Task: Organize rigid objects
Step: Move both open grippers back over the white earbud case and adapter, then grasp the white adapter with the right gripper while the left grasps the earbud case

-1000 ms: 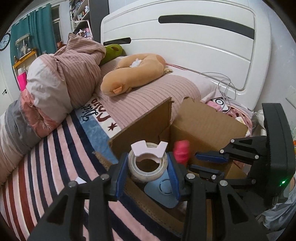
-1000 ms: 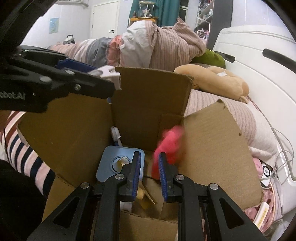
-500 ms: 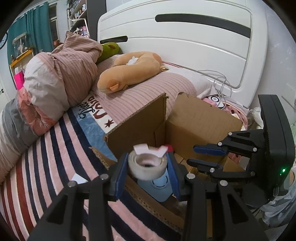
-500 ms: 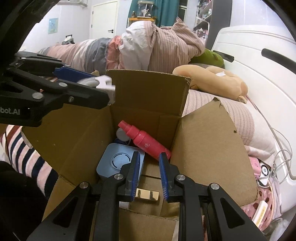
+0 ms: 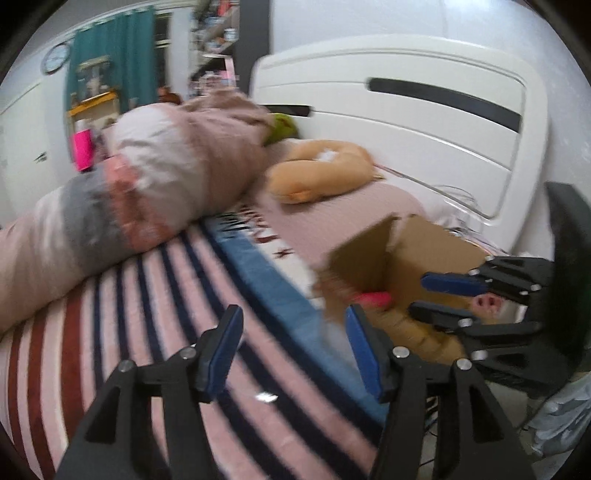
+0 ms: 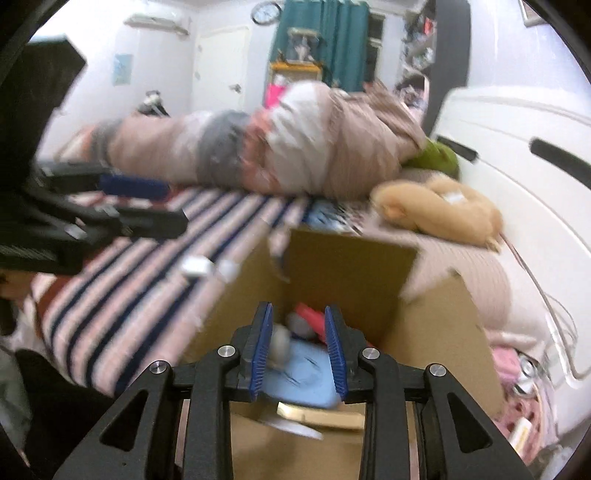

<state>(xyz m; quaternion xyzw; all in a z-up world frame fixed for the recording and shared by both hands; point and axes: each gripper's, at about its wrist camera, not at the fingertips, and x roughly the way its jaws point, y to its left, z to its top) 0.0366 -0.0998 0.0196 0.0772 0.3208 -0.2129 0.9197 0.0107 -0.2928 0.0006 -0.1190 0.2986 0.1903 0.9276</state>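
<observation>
From the left wrist, the left gripper [image 5: 291,347], which half a second earlier pinched the tape roll, was spread and empty over the striped blanket [image 5: 122,314]; one cardboard box [image 5: 417,254] stood beside it.

From the right wrist, the right gripper [image 6: 297,350] was parted, holding nothing (blurred view). The box [image 6: 351,266] held one pink bottle [image 6: 312,314], one blue case [image 6: 299,380] and a greyish shape, probably the dropped tape roll [image 6: 280,345].

We are logging a brown cardboard box [image 6: 354,266]; a pink bottle [image 6: 312,317] and pale blue lidded case [image 6: 299,376] showing inside it. We are noting the bedspread [image 5: 155,295] striped pink, navy, dark red; a tan plush toy [image 5: 321,177]; a white headboard [image 5: 424,122]; teal curtains [image 6: 325,33]; black grippers carrying blue pads [image 6: 260,350].
</observation>
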